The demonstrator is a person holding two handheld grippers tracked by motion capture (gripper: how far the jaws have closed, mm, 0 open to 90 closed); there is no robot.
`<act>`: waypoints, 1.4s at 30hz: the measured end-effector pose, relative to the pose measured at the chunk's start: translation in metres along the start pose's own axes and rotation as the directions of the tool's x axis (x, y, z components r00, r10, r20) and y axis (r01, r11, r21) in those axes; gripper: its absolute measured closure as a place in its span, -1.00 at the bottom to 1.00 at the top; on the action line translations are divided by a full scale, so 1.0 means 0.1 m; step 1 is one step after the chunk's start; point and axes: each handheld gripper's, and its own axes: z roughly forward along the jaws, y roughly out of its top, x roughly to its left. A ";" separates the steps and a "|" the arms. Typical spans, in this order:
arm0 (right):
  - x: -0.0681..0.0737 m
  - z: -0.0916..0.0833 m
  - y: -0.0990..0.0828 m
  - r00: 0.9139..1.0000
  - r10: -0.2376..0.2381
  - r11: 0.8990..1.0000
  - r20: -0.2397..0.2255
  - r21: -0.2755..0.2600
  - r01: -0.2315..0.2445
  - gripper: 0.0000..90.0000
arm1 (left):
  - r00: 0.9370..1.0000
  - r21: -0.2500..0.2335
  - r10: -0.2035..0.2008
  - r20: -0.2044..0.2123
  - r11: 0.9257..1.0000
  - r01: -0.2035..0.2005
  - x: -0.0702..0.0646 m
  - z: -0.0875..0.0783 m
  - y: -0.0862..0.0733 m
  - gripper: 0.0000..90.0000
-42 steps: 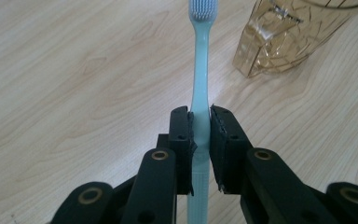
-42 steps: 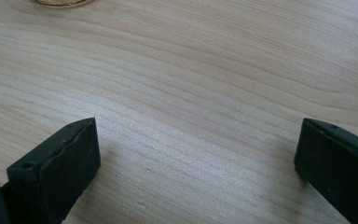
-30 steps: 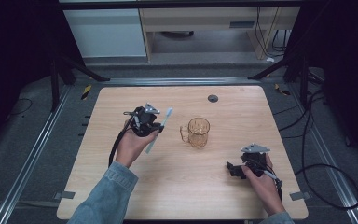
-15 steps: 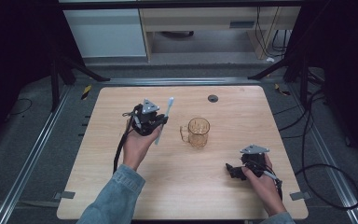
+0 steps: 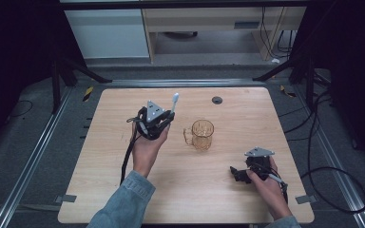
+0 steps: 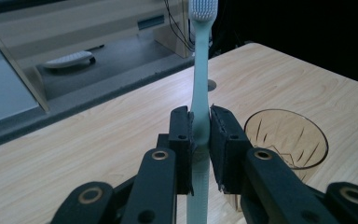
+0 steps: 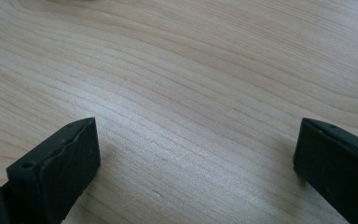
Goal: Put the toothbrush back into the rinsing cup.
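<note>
I've got the left gripper (image 6: 200, 140) clamped on the toothbrush (image 6: 200, 88), bristles up and just left of the cup (image 5: 202, 134) for an easy drop-in, while my right gripper (image 7: 196, 154) rests wide open on the table (image 5: 123, 199).

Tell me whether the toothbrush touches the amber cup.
Apart. In the high view, the toothbrush, clamped in the left tool, stands clear left of the amber cup.
</note>
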 end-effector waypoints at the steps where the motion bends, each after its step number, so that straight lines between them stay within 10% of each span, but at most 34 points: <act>1: 0.00 0.00 0.00 1.000 0.001 1.000 0.000 0.000 -0.001 -0.98 | 1.000 -0.019 -0.014 0.003 1.000 0.014 -0.01 -0.01 0.00 0.75; 20: 0.02 0.00 0.00 0.999 -0.025 1.000 -0.025 -0.002 0.025 -0.98 | 0.997 -0.142 -0.043 0.071 0.988 0.053 0.00 0.10 0.02 0.75; 42: 0.02 0.00 0.00 0.999 -0.036 0.999 -0.035 -0.002 0.036 -0.98 | 0.988 -0.274 -0.044 0.146 0.958 0.084 -0.03 0.24 0.03 0.75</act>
